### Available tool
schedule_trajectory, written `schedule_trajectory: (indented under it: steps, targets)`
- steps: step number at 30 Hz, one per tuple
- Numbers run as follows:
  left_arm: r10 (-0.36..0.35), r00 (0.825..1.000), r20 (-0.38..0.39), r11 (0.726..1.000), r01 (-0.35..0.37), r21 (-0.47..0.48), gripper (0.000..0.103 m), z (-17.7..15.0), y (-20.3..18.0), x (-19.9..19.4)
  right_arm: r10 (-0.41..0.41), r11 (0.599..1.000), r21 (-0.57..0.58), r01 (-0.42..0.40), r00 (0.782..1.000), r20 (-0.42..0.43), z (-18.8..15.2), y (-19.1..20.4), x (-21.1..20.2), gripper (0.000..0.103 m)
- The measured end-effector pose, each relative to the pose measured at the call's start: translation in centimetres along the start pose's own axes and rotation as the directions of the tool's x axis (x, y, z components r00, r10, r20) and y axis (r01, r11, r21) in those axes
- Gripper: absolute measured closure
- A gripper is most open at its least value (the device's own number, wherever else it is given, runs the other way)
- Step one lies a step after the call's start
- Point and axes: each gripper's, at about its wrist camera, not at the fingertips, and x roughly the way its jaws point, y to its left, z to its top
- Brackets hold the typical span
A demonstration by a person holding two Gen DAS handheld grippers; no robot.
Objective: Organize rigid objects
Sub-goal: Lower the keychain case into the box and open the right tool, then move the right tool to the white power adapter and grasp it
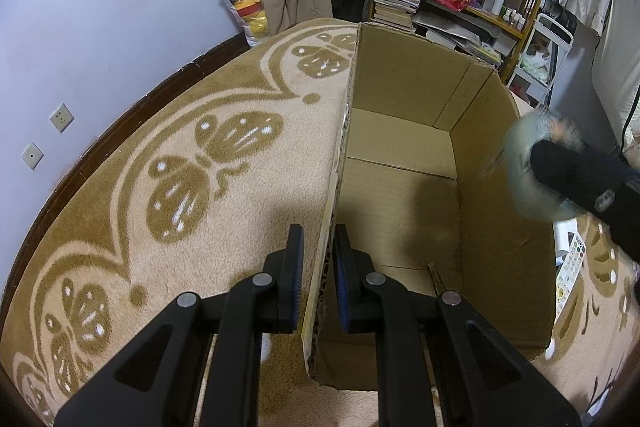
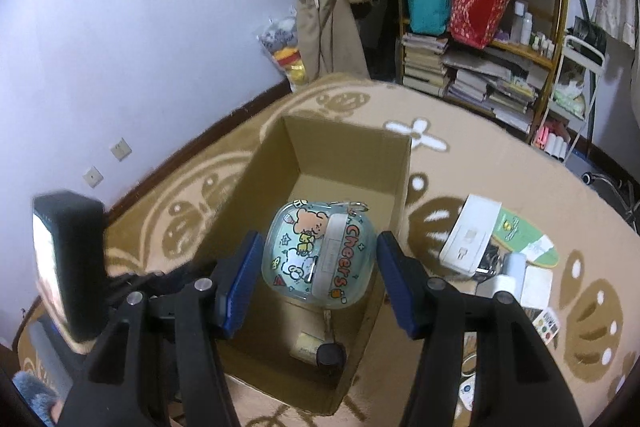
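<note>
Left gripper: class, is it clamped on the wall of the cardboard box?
Yes: the left gripper pinches the cardboard box wall between its pads.

left tongs (image 1: 318,277) clamping cardboard box (image 1: 400,147) wall

Your left gripper (image 1: 318,267) is matte black plastic: two angular linkage arms with triangular cut-outs, each pinned by round silver rivets. Its jaws carry flat blue ribbed pads edged in black. Your right gripper (image 2: 316,283) is the same build, black arms, silver pivot pins, and long blue pads with fine ridges. Seen from the other camera, its body is a chunky black block.
</note>
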Motion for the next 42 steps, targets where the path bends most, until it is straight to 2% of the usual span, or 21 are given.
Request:
schedule_trajectory:
  steps: [6, 7, 8, 21, 22, 24, 28, 30, 32, 36, 42]
  targets:
    - [-0.002, 1.0, 0.0, 1.0, 0.002, 0.0, 0.089, 0.0, 0.0, 0.0, -0.018, 1.0, 0.009, 0.019, 0.998, -0.062, -1.4, -0.4, 2.2, 0.042]
    - [0.001, 1.0, 0.0, 1.0, -0.001, 0.001, 0.089, 0.0, 0.0, 0.0, -0.019, 1.0, 0.013, 0.02, 0.997, -0.07, -1.6, -0.4, 2.5, 0.047]
    - [0.001, 1.0, 0.0, 1.0, -0.001, 0.001, 0.089, 0.0, 0.0, 0.0, -0.022, 1.0, 0.017, 0.023, 0.997, -0.073, -1.8, -0.6, 2.7, 0.058]
    - [-0.002, 1.0, 0.003, 1.0, 0.002, 0.0, 0.09, 0.0, -0.1, 0.1, -0.014, 0.999, 0.034, 0.016, 0.998, -0.065, -1.8, -0.9, 2.4, 0.057]
    - [0.0, 1.0, 0.005, 1.0, 0.0, 0.001, 0.09, 0.0, -0.1, 0.0, -0.017, 0.999, 0.032, 0.019, 0.998, -0.061, -1.8, -0.9, 2.3, 0.057]
    - [-0.001, 1.0, 0.004, 1.0, 0.001, -0.001, 0.09, 0.0, -0.1, 0.0, -0.018, 0.999, 0.038, 0.02, 0.998, -0.053, -1.7, -1.2, 1.8, 0.044]
    - [-0.004, 1.0, 0.003, 1.0, 0.005, -0.004, 0.089, 0.0, 0.1, 0.0, -0.026, 0.997, 0.072, 0.027, 1.0, -0.014, -1.4, -2.4, 0.4, 0.027]
    - [-0.004, 1.0, 0.004, 1.0, 0.004, -0.003, 0.09, 0.0, 0.1, 0.0, -0.049, 0.995, 0.086, 0.049, 0.999, -0.004, -1.3, -3.2, -0.1, 0.015]
    - [-0.005, 1.0, 0.002, 1.0, 0.005, -0.005, 0.09, -0.1, 0.1, 0.0, -0.07, 0.992, 0.103, 0.07, 0.998, 0.002, -1.2, -4.1, -0.4, 0.008]
    - [-0.004, 1.0, 0.003, 1.0, 0.004, -0.003, 0.09, -0.1, 0.0, 0.0, -0.112, 0.985, 0.134, 0.111, 0.994, -0.005, -1.3, -6.0, -0.8, 0.004]
    - [-0.006, 1.0, 0.002, 1.0, 0.006, -0.006, 0.089, -0.1, 0.1, 0.0, -0.17, 0.971, 0.166, 0.175, 0.984, -0.043, -2.1, -9.1, -0.5, 0.003]
